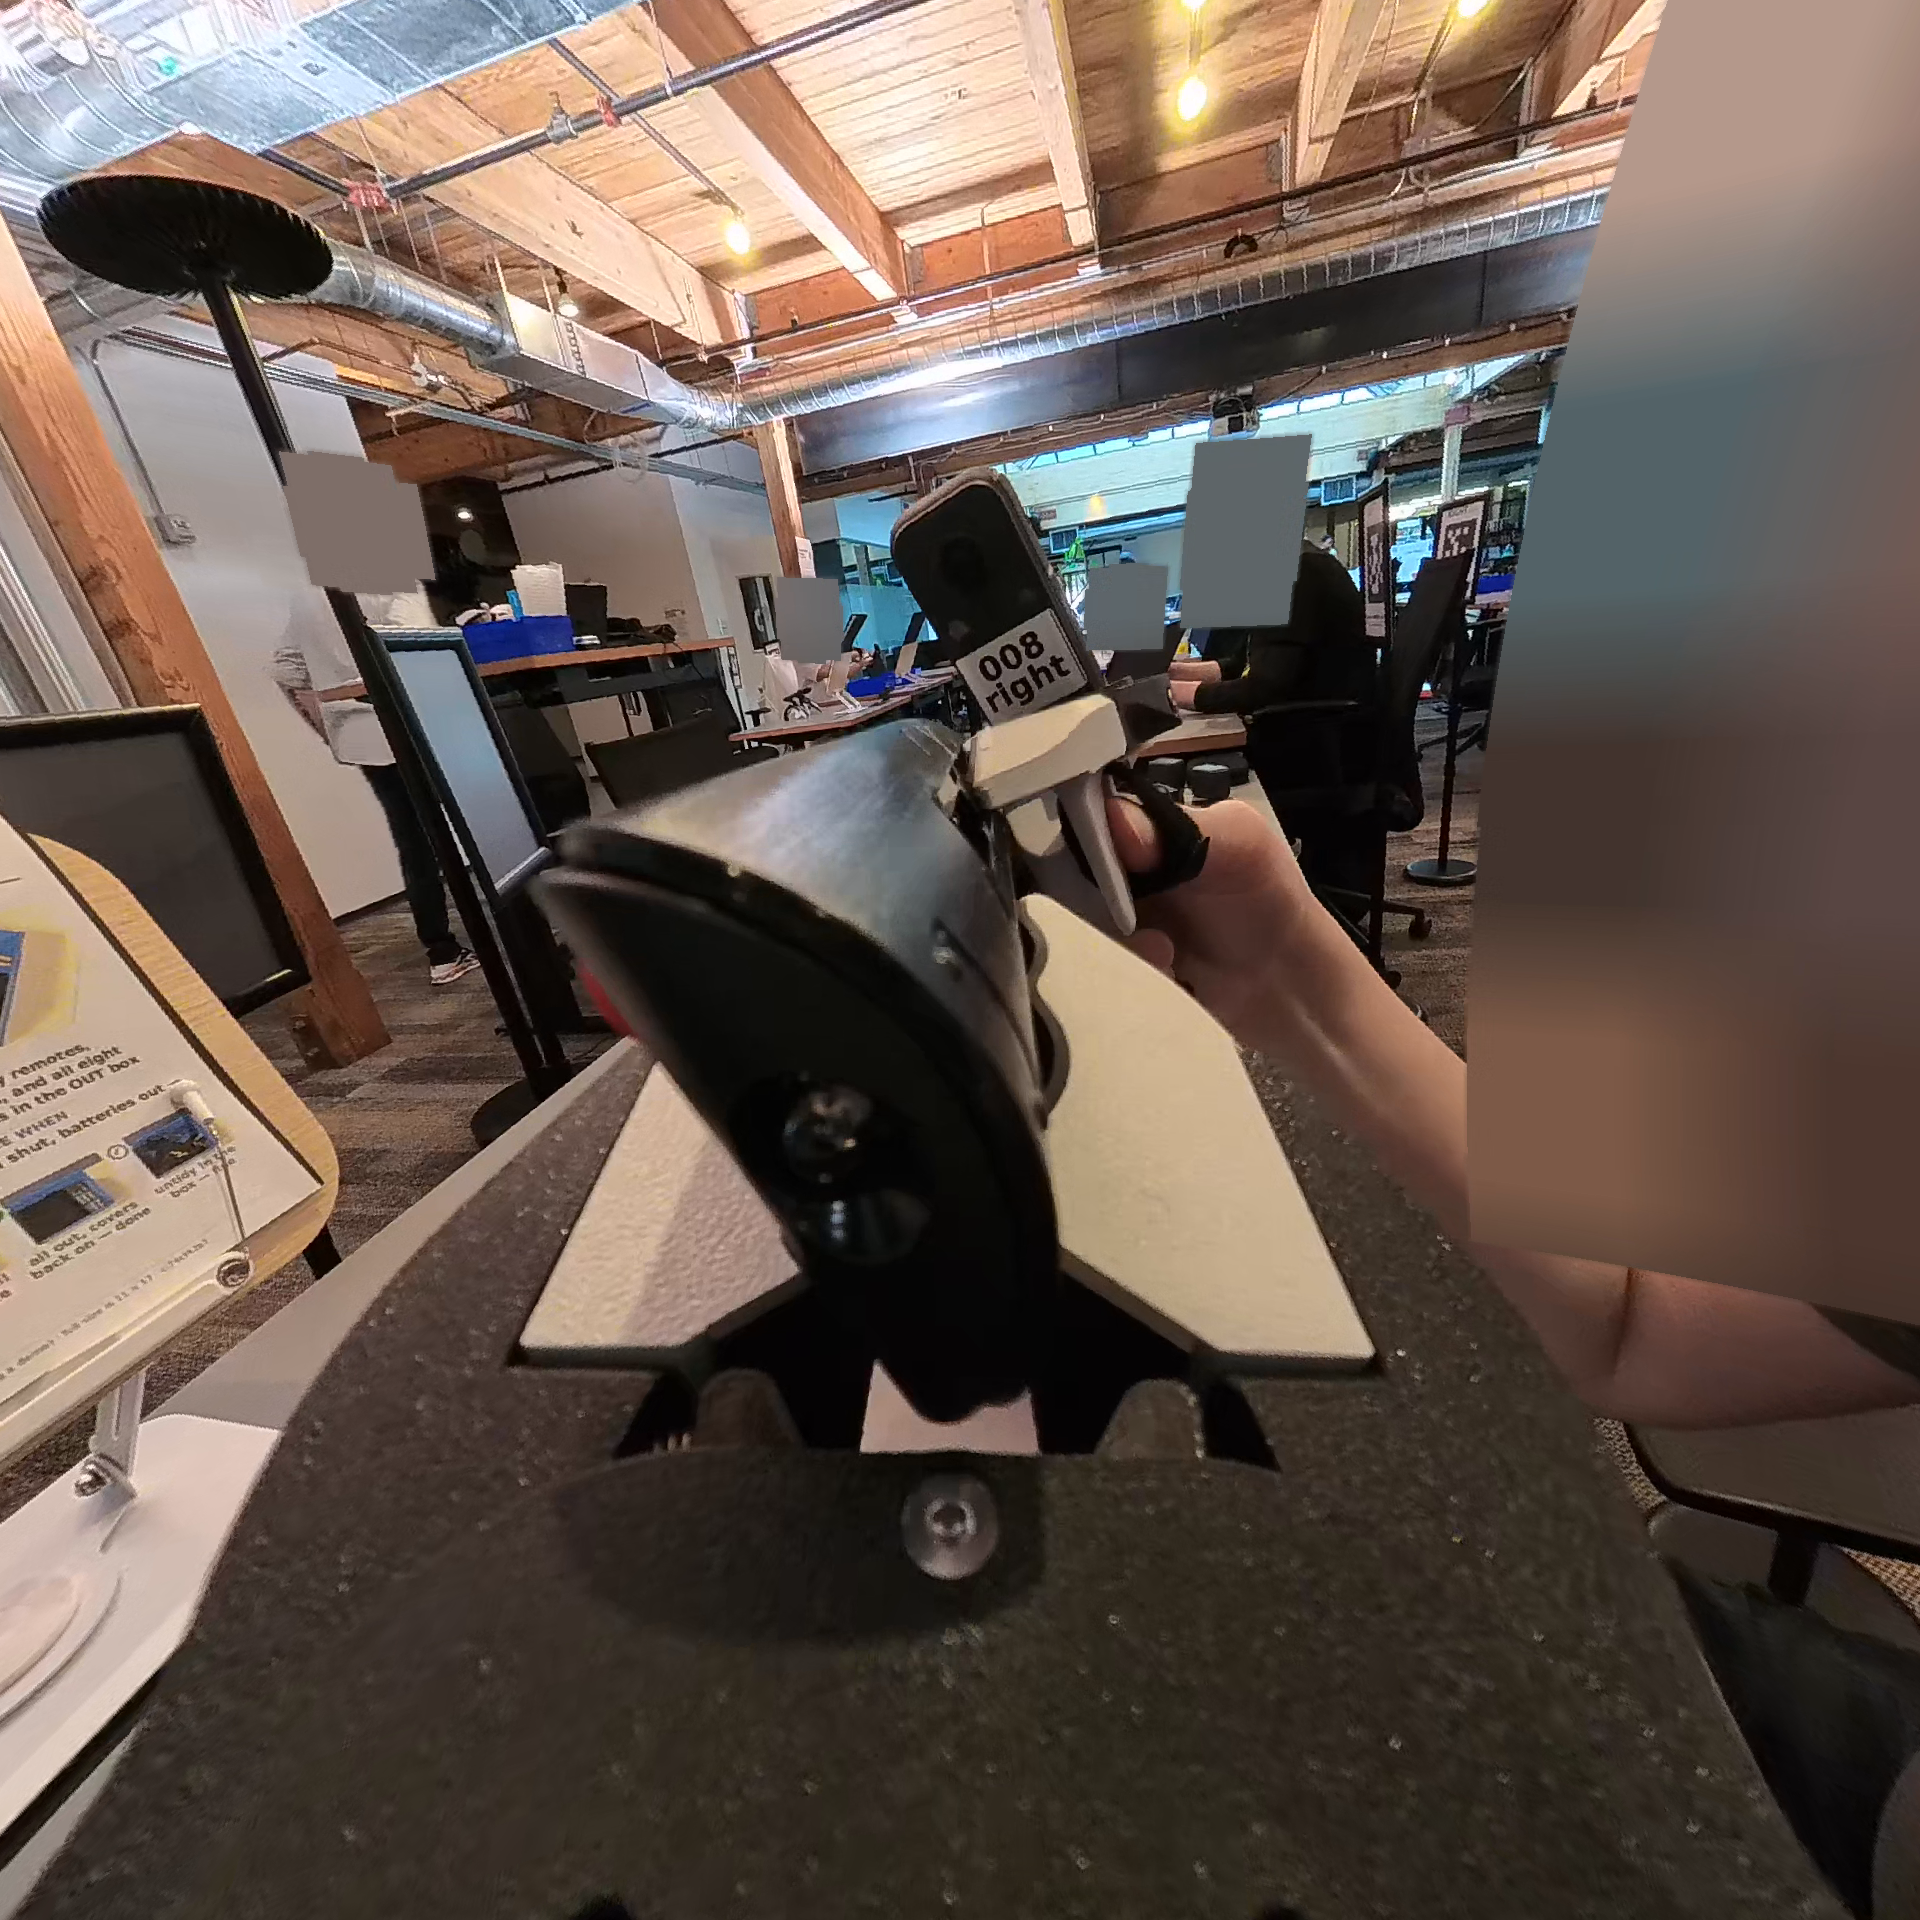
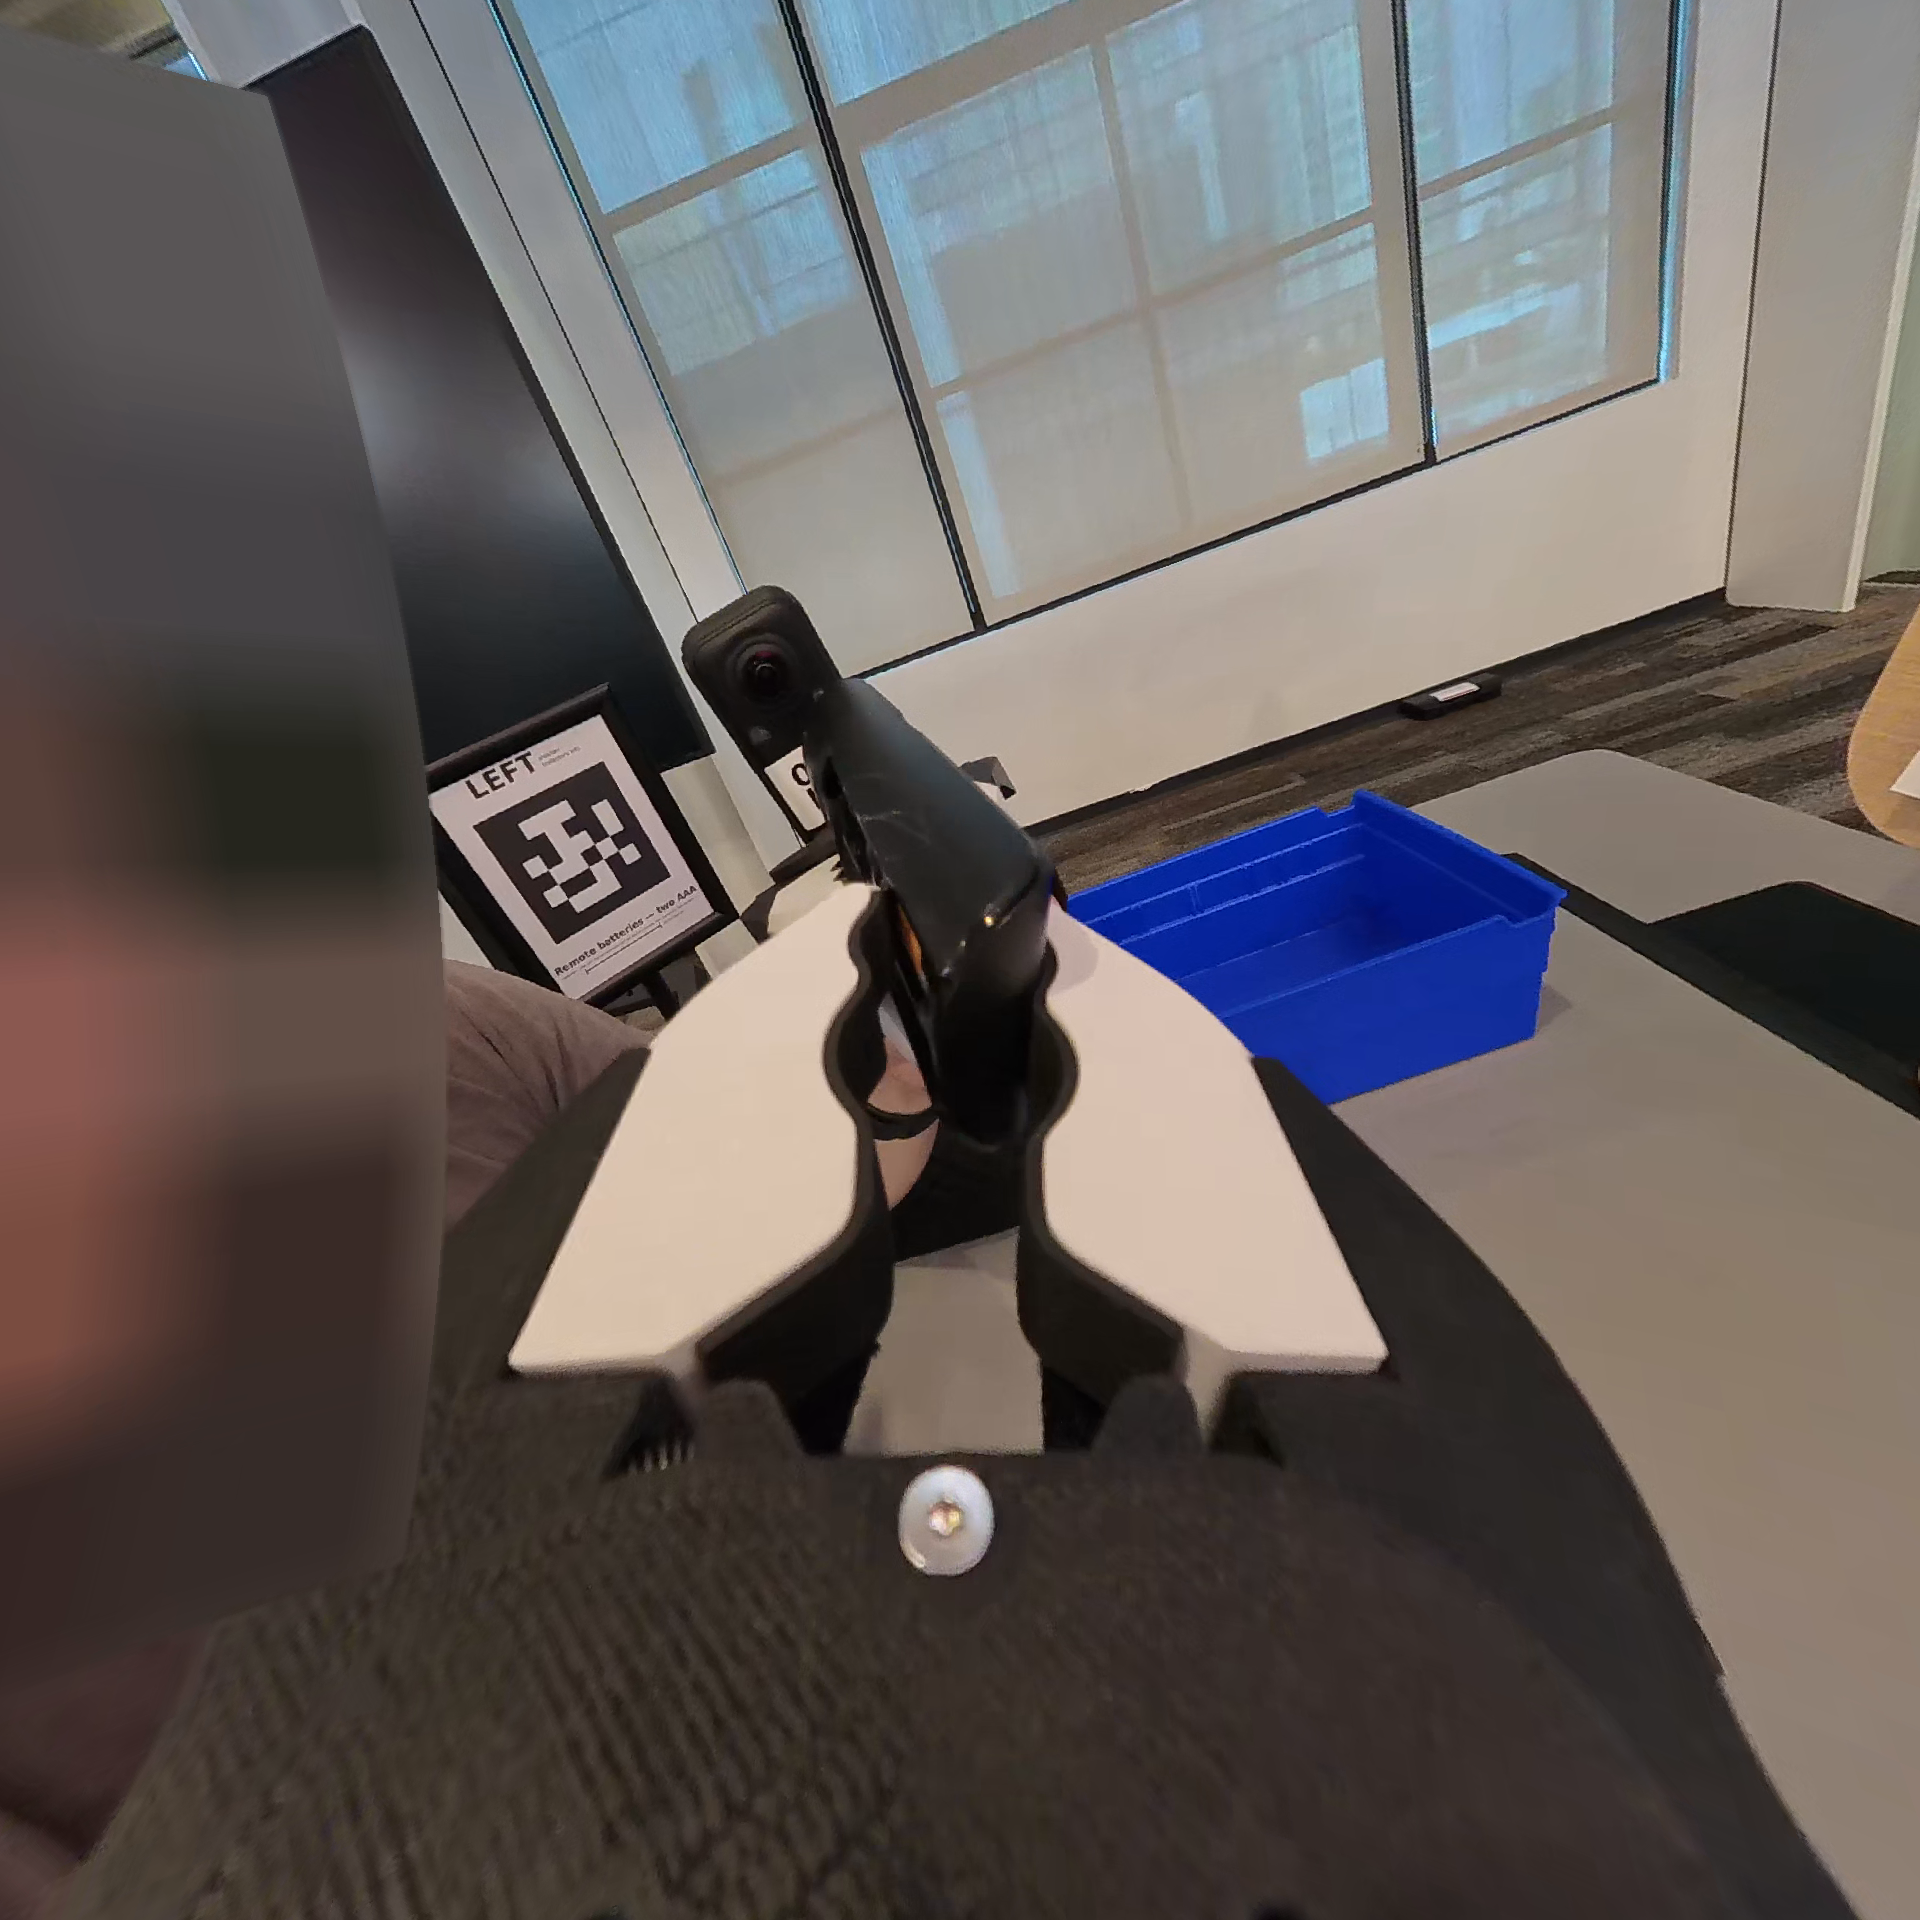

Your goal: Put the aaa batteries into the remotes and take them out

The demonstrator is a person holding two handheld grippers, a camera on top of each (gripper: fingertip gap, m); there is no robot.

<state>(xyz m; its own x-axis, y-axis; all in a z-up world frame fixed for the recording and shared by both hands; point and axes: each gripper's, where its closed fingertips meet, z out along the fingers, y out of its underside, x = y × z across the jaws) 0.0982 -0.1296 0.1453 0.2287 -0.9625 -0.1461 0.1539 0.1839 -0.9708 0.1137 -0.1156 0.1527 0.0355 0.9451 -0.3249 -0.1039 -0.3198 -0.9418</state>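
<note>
Left wrist view first. Far left of the left claw [image 1: 935, 1039], a laminated card [image 1: 104, 1143] leans on a rounded wooden board. Behind it are a framed panel [image 1: 457, 748] and a black lamp [image 1: 177, 239] with a ribbed disc head.

Centre: the remote [image 1: 831, 935], black, curved and glossy with a brushed grey sheen, fills the gap between the flat white fingers [image 1: 1195, 1143]. It looms close and blurred. The claw is clamped on it, the right finger's notched edge pressing its side. The left finger's tip is hidden behind the remote. The claw's body is rough, speckled black plastic with one steel bolt.

Beyond the remote on the right, a hand [image 1: 1226, 914] squeezes a white trigger [image 1: 1101, 852].

Over to the right wrist view. Left of the right claw [image 2: 951, 997] stands a black-framed sign [image 2: 582, 862] with a chequered marker.

Dead centre, the scalloped white fingers [image 2: 727, 1143] are closed on the remote's near end. It juts straight ahead, off the table, shiny with scuffs. An orange bit shows in a recess on its left side. The far end is blocked from sight, with a round-lensed camera [image 2: 753, 665] just behind.

Right of the claw, an open blue plastic bin [image 2: 1351, 956] with ridged walls sits on a smooth grey table [image 2: 1558, 1195]. Behind it are tall gridded windows [image 2: 1143, 312] and, on the carpet, a small dark object [image 2: 1449, 694].
</note>
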